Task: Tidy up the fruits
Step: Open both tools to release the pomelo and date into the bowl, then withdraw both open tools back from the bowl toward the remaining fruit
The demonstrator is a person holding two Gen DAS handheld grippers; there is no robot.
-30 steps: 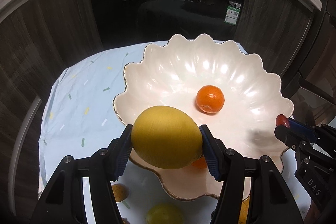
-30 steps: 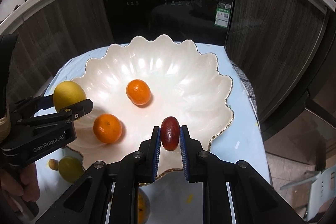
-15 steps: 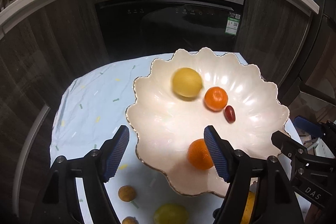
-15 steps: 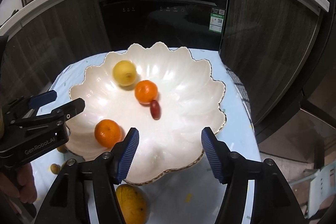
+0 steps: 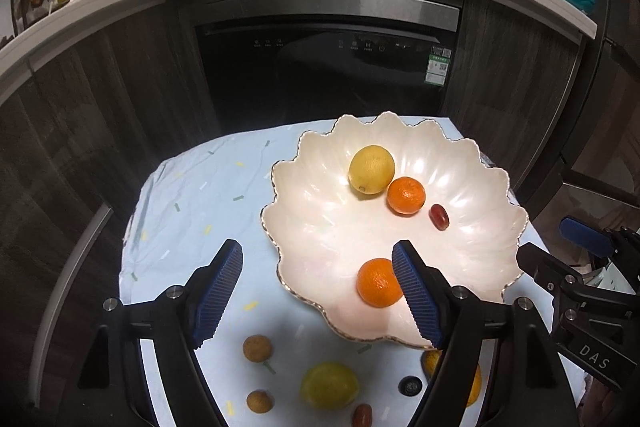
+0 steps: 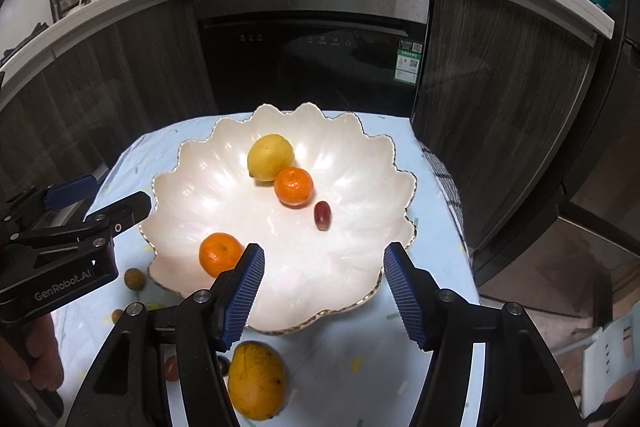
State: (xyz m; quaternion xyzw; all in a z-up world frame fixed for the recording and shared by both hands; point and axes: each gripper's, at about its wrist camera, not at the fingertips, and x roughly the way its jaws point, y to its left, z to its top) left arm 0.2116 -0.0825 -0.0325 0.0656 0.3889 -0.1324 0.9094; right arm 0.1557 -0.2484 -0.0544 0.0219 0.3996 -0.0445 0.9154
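Kitchen: dark cupboards and a black oven door behind, bottles up on a white counter.
Table: small, under a light blue cloth with little coloured flecks, pulled close so both hands can reach.
Bowl: big, white, wavy rim with a gold edge, in the middle of the cloth, the home for the fruit.
Inside the bowl: yellow lemon touching an orange, small red grape just beside, second orange near the front rim; all rolled low where the bowl dips.
Left gripper: blue pads wide apart, nothing between, jaws just been opening; pulled back over the front rim after letting go.
Right gripper: pads spread too, nothing held, above the bowl's near edge.
Left to do: mango, another lemon, small brown fruits and a red one on the cloth, close in front for easy picking.
Guess: about halfway.
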